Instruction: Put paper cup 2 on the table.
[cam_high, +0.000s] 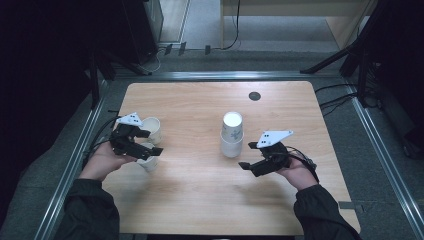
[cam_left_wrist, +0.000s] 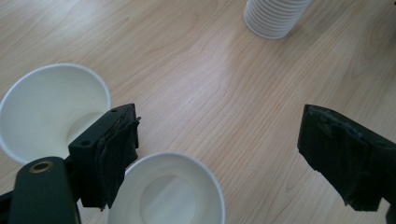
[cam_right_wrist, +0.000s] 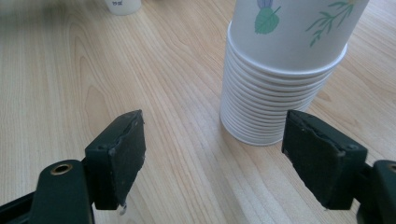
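Note:
Two white paper cups stand upright, mouths up, at the table's left: a farther cup (cam_high: 152, 127) (cam_left_wrist: 46, 107) and a nearer cup (cam_high: 150, 162) (cam_left_wrist: 168, 191). My left gripper (cam_high: 154, 141) (cam_left_wrist: 224, 140) hovers over them, open; its left jaw hangs between the two rims and neither pad touches a cup. A stack of upside-down paper cups (cam_high: 232, 135) (cam_right_wrist: 271, 93) (cam_left_wrist: 275, 18) with a leaf print stands mid-table. My right gripper (cam_high: 245, 155) (cam_right_wrist: 212, 149) is open just in front of the stack's base, with nothing between its jaws.
The wooden table (cam_high: 200, 200) has a small dark round disc (cam_high: 254, 96) near its far edge. Metal rails run along both sides of the table. Dark stands and cables sit on the floor beyond.

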